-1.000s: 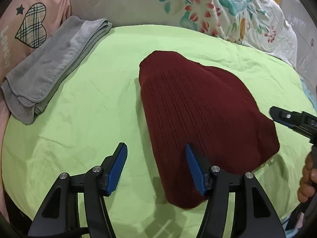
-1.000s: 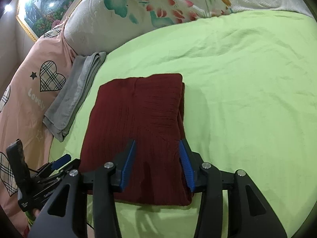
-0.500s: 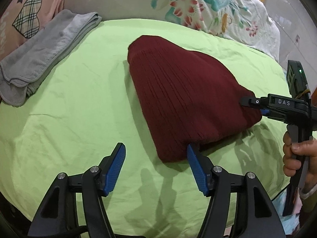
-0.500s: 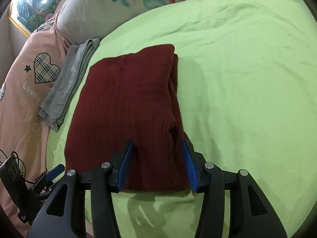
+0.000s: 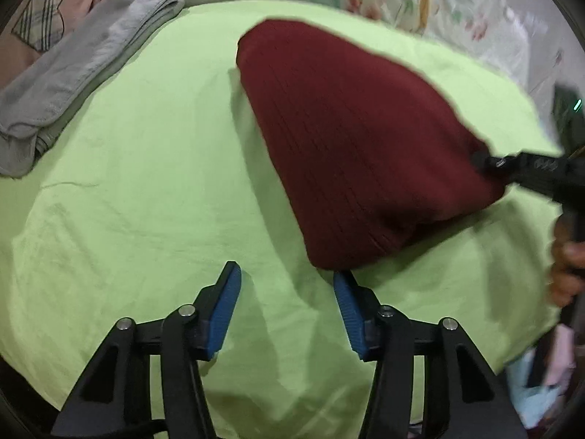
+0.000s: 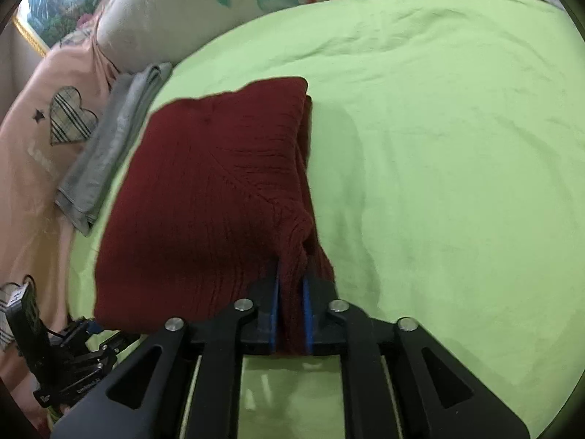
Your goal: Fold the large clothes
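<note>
Two grippers work a folded maroon sweater [image 6: 204,197] lying mid-bed on the green sheet [image 6: 457,146], right of a grey towel [image 6: 109,153]. Right gripper [image 6: 290,303] pinches the sweater's near corner; left gripper [image 5: 287,307] hangs spread, empty, beside the other corner. Next, probably: the left fingers [image 5: 228,311] grab that corner for another fold.

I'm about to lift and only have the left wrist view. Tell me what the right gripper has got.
Observer: The right gripper is shut on the maroon sweater, pinching its near corner.
Operator: Report what's beyond its far edge.
Observer: Bare green sheet to the right of it; no other garment lies there.
Operator: Give me the left gripper from that side.
Observer: It shows at the right view's lower left corner, off the sweater, over the pink heart-print bedding.
</note>
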Demonstrator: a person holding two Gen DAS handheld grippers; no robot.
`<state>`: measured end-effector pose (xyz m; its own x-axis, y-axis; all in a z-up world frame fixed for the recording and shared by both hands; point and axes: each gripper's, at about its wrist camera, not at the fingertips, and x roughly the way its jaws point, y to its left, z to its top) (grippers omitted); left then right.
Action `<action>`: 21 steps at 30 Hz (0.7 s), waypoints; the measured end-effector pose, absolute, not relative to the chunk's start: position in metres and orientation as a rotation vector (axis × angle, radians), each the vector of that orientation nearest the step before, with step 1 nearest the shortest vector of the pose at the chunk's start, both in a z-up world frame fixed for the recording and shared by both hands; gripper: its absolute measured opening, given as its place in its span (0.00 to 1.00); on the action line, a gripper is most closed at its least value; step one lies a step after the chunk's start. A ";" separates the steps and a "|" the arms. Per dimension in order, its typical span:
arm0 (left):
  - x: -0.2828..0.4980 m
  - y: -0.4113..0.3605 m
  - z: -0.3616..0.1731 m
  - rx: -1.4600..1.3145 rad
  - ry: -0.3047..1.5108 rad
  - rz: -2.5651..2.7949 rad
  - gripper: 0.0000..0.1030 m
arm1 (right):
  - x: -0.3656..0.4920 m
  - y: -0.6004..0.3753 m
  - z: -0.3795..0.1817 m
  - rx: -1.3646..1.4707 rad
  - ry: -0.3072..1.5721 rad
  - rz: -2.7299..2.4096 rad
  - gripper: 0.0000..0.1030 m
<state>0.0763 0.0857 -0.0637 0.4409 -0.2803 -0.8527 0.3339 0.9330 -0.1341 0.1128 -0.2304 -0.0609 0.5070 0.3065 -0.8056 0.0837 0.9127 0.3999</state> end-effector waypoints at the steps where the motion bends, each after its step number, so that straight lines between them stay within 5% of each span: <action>1: 0.072 0.092 -0.053 0.027 1.018 -0.417 0.50 | 0.109 -0.233 -0.056 0.430 1.022 0.140 0.18; 9: 0.072 0.087 -0.003 -0.070 0.859 -0.657 0.49 | 0.092 -0.218 -0.015 0.405 0.890 0.246 0.21; 16: 0.096 0.050 -0.051 0.013 0.969 -0.685 0.23 | 0.109 -0.201 -0.061 0.335 1.041 0.200 0.17; 21: 0.104 0.049 -0.060 0.020 0.998 -0.693 0.20 | 0.111 -0.213 -0.074 0.381 1.051 0.189 0.08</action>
